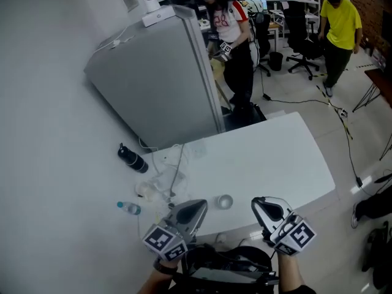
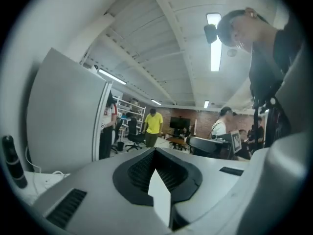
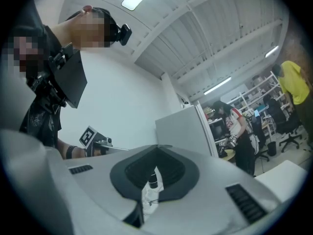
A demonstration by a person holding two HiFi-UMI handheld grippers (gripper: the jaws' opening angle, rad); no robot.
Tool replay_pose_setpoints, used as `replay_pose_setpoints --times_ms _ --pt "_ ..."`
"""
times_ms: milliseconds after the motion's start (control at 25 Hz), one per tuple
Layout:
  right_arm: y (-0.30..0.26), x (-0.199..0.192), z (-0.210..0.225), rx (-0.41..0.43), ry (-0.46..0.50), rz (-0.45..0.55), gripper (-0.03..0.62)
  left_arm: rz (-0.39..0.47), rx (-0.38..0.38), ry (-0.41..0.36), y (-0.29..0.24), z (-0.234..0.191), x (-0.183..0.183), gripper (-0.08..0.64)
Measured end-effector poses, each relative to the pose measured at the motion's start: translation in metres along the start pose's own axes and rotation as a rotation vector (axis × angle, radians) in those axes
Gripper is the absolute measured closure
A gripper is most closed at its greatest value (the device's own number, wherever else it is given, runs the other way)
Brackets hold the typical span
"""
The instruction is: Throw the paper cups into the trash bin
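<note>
At the near edge of the table [image 1: 275, 158], the left gripper [image 1: 198, 206] and right gripper [image 1: 258, 203] are both clenched on nothing, flanking a paper cup [image 1: 225, 202] standing between them, apparently staged for pickup.

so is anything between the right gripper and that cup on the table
Nothing visible. The paper cup stands on the bare white table between the tips of the left gripper and the right gripper, with only open tabletop on either side. The crumpled plastic lies further left, beyond the left gripper.
</note>
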State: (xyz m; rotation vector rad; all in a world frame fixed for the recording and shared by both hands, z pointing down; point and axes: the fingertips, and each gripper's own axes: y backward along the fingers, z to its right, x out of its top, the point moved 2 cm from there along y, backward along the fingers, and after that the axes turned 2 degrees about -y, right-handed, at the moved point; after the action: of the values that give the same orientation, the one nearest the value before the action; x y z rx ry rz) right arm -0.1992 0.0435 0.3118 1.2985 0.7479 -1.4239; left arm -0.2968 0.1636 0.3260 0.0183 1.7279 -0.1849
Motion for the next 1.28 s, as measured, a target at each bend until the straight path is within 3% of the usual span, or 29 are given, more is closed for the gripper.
replay_pose_setpoints --times_ms 120,240,360,480,680,1280 --pt "-0.012 -0.017 -0.002 0.003 0.018 -0.039 0.586 0.062 -0.003 -0.097 0.003 0.003 0.003 0.558" --pt "-0.014 -0.028 -0.007 0.007 0.027 -0.069 0.586 0.111 -0.034 -0.051 0.01 0.006 0.003 0.558" --pt "-0.011 -0.04 -0.017 0.052 0.071 -0.098 0.586 0.17 -0.024 -0.015 0.015 0.001 0.002 0.558" --pt "-0.012 -0.048 -0.015 0.04 0.068 -0.112 0.586 0.207 -0.019 0.005 0.014 -0.009 -0.003 0.558" --pt "-0.023 -0.06 -0.012 0.012 0.052 -0.152 0.586 0.192 -0.067 0.022 0.013 -0.022 -0.016 0.558" --pt "-0.059 -0.079 -0.01 0.025 0.105 -0.238 0.584 0.151 -0.059 0.043 0.021 -0.049 -0.051 0.558"
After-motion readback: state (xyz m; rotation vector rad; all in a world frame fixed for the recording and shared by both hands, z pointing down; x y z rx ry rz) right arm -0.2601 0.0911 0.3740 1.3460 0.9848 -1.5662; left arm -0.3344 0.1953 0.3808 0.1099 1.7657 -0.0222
